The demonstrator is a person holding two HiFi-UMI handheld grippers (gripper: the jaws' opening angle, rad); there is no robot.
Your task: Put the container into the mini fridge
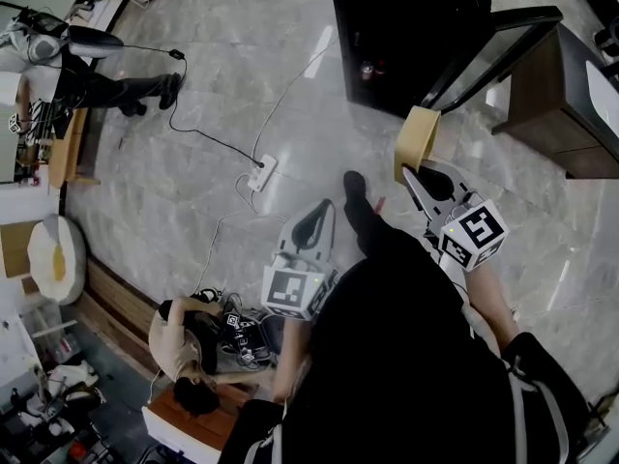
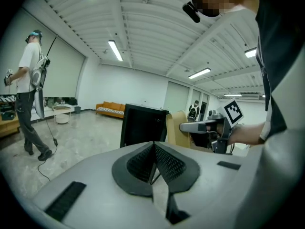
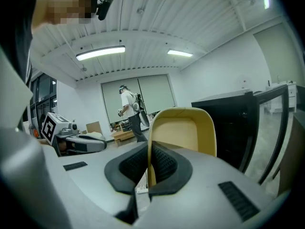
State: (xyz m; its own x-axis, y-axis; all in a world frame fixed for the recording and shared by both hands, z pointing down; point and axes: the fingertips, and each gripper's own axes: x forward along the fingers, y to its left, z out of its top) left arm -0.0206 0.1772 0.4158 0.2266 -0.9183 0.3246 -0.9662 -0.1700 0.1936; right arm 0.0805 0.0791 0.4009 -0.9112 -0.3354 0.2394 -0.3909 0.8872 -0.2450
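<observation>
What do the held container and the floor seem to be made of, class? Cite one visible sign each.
Container: probably plastic, matte pale yellow, with a thin, smoothly moulded wall. Floor: likely polished marble or marble-look tile, given the grey veining and glossy reflections.

surface: grey marble floor (image 1: 222, 56) | 1 o'clock: black mini fridge (image 1: 406, 27), door open | 11 o'clock: white power strip (image 1: 261, 173), cables trailing | 2 o'clock: brown cabinet (image 1: 551, 104)
</observation>
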